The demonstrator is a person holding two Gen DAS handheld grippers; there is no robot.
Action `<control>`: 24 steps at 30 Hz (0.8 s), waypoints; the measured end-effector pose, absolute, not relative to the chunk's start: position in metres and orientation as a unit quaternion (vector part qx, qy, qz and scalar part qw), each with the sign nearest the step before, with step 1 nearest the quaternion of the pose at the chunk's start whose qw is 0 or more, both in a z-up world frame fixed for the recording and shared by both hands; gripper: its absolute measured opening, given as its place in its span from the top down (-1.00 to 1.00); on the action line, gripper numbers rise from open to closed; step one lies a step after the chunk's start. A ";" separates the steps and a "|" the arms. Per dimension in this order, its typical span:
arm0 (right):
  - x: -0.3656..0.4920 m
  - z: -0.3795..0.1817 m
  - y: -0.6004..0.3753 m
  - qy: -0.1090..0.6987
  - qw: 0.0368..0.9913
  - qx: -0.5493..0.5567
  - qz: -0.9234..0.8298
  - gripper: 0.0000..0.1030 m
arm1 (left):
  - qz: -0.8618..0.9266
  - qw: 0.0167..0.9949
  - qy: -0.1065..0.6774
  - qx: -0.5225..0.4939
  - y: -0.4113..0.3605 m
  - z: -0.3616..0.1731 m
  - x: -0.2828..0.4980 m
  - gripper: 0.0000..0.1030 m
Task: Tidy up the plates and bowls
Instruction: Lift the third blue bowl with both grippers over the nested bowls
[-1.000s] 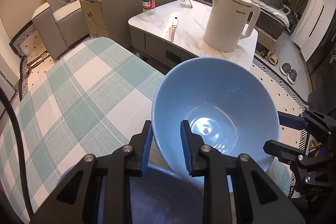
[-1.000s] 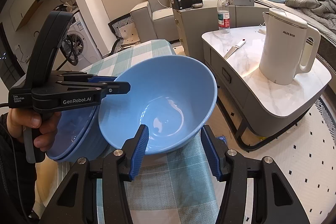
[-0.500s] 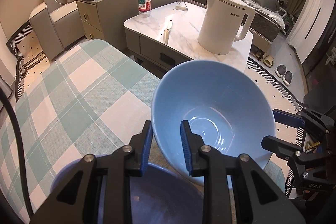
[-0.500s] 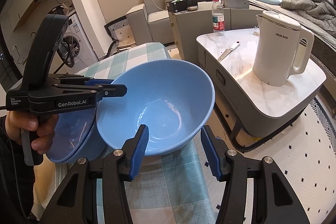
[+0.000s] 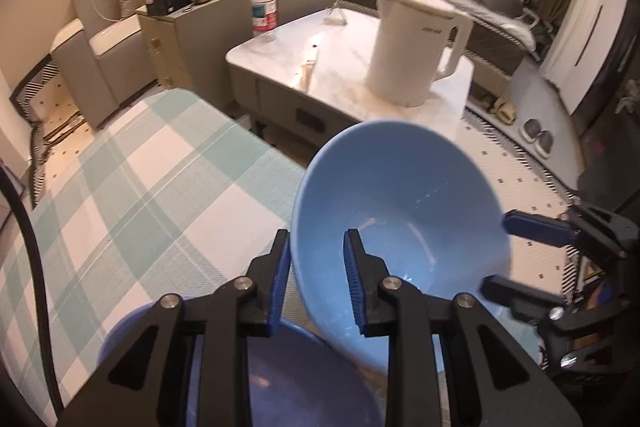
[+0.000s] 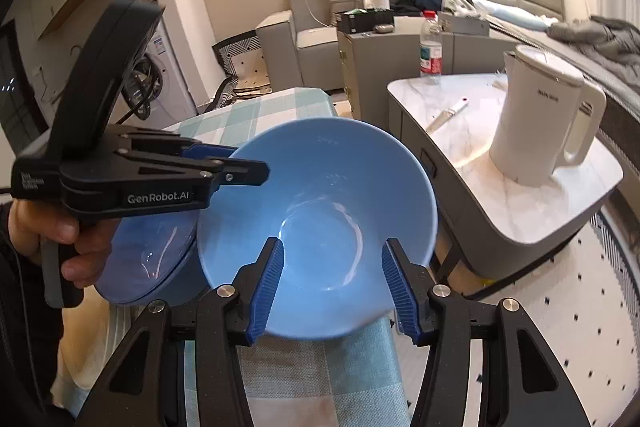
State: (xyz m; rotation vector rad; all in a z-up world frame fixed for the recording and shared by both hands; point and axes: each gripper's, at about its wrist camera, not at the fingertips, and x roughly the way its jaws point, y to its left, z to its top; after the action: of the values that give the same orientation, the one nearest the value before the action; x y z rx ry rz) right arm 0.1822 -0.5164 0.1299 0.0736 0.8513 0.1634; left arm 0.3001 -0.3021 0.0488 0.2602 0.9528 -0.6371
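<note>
Light-blue bowl (image 5: 404, 227) is pinched at its rim by the left gripper (image 5: 316, 277), tilted over the darker bowl (image 6: 148, 259) at nine o'clock. Since earlier frames, it is tipped steeper. The right gripper (image 6: 332, 285) is held half-open around its base; contact cannot be made out.

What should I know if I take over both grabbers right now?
Left gripper: shut on the rim of the light bowl, holding it tilted.
Right gripper: open, its fingers either side of that bowl's near edge, not pressing.
Darker bowl: on the checked cloth, beside the light one.
Done: light bowl gripped.
Left: probably nest it in the darker bowl, then let go.
</note>
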 end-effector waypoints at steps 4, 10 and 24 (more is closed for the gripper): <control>0.180 0.129 -0.530 0.413 0.907 0.047 0.062 -0.04 | -0.289 0.830 0.460 0.125 -0.299 0.040 0.306 0.51; 0.188 0.117 -0.540 0.431 0.899 0.065 0.044 -0.03 | -0.290 0.826 0.466 0.130 -0.298 0.035 0.307 0.51; 0.193 0.114 -0.534 0.431 0.899 0.059 0.054 -0.03 | -0.304 0.823 0.460 0.136 -0.300 0.036 0.300 0.51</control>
State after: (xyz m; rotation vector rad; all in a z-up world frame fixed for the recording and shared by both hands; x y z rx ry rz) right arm 0.1932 -0.5341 0.1142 0.1230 0.8912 0.1108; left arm 0.3002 -0.2998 0.0360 0.2899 0.9783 -0.6470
